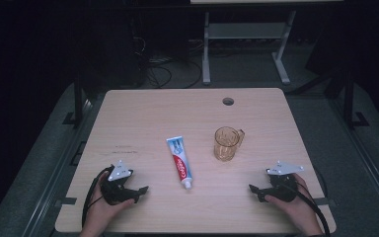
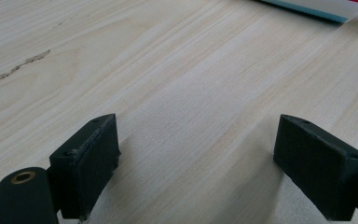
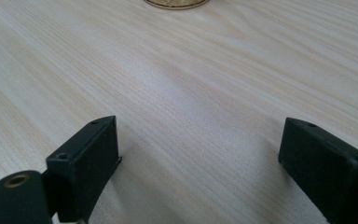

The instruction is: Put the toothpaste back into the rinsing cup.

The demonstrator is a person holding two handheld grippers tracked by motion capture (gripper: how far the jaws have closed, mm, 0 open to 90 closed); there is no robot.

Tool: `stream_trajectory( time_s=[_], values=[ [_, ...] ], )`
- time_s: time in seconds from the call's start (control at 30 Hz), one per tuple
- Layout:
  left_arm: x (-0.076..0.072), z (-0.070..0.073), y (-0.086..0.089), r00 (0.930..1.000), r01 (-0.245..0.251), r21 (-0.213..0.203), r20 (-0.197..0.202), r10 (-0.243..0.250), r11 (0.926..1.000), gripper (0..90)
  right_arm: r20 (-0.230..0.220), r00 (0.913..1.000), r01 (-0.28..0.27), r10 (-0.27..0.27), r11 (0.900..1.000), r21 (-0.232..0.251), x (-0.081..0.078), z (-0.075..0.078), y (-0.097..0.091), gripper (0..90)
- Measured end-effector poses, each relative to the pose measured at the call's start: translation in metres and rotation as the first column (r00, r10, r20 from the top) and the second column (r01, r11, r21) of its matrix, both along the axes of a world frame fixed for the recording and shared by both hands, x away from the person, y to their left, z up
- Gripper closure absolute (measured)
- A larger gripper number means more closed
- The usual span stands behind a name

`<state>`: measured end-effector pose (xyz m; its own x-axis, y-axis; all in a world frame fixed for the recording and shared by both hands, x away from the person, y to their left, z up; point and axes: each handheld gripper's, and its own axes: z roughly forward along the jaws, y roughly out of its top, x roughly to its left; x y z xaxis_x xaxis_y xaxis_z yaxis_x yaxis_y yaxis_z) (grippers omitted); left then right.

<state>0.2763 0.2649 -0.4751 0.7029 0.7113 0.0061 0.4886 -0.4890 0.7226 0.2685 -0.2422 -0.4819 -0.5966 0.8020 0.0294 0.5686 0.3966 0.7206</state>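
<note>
Light wooden table (image 1: 143, 113), pale grain running across, rounded corners. Small round hole (image 1: 228, 101) near the far edge, right of the middle. Faint dark line of marks (image 1: 124, 147) toward the left edge; seen close in the left gripper view as a thin scuff (image 2: 14, 70). Beyond the far edge, grey carpet floor (image 1: 316, 118), a white-legged frame (image 1: 281, 54) of another table, and a tangle of dark cables (image 1: 160, 71) left of it. Dark upright posts (image 1: 78, 98) off either side edge. Dark strip of tape (image 1: 66, 201) on the floor off the near left corner.
</note>
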Motion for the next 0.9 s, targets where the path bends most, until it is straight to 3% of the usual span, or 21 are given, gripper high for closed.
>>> stream_trajectory(
  time_s=[0.2, 0.37, 0.4, 0.47, 0.57, 0.63, 0.7, 0.9],
  values=[
    [0.000, 0.000, 0.000, 1.0000, 0.000, -0.001, -0.001, 0.000, 1.0000, 13.3, 0.005, 1.0000, 0.004, -0.004, 1.0000, 0.004, -0.001, 0.000, -0.001, 16.6],
    [0.000, 0.000, 0.000, 1.0000, -0.001, -0.001, -0.001, 0.001, 1.0000, 13.4, -0.014, 0.9996, 0.024, -0.024, 0.9996, 0.013, -0.002, 0.005, -0.006, 33.6],
    [0.000, 0.000, 0.000, 1.0000, -0.001, -0.001, -0.001, 0.001, 1.0000, 13.4, -0.014, 0.9996, 0.024, -0.024, 0.9996, 0.013, -0.002, 0.005, -0.006, 33.6],
    [0.000, 0.000, 0.000, 1.0000, -0.001, -0.001, 0.000, 0.001, 1.0000, 13.4, -0.021, 0.9992, 0.035, -0.035, 0.9991, 0.024, -0.003, 0.010, -0.006, 46.4],
    [0.000, 0.000, 0.000, 1.0000, -0.001, 0.000, -0.001, 0.001, 1.0000, 13.5, -0.023, 0.9990, 0.039, -0.038, 0.9987, 0.034, -0.005, 0.013, -0.004, 58.6],
    [0.000, 0.000, 0.000, 1.0000, -0.001, 0.000, 0.000, 0.001, 1.0000, 13.5, -0.026, 0.9989, 0.039, -0.038, 0.9986, 0.037, -0.005, 0.013, -0.004, 62.2],
    [0.000, 0.000, 0.000, 1.0000, -0.001, 0.000, 0.000, 0.001, 1.0000, 13.5, -0.033, 0.9988, 0.037, -0.035, 0.9970, 0.067, -0.005, 0.017, -0.003, 75.1],
    [0.000, 0.000, 0.000, 1.0000, -0.001, 0.000, 0.000, 0.001, 1.0000, 13.5, -0.050, 0.9984, 0.028, -0.025, 0.9971, 0.071, -0.003, 0.023, 0.004, 89.9]
  ],
)
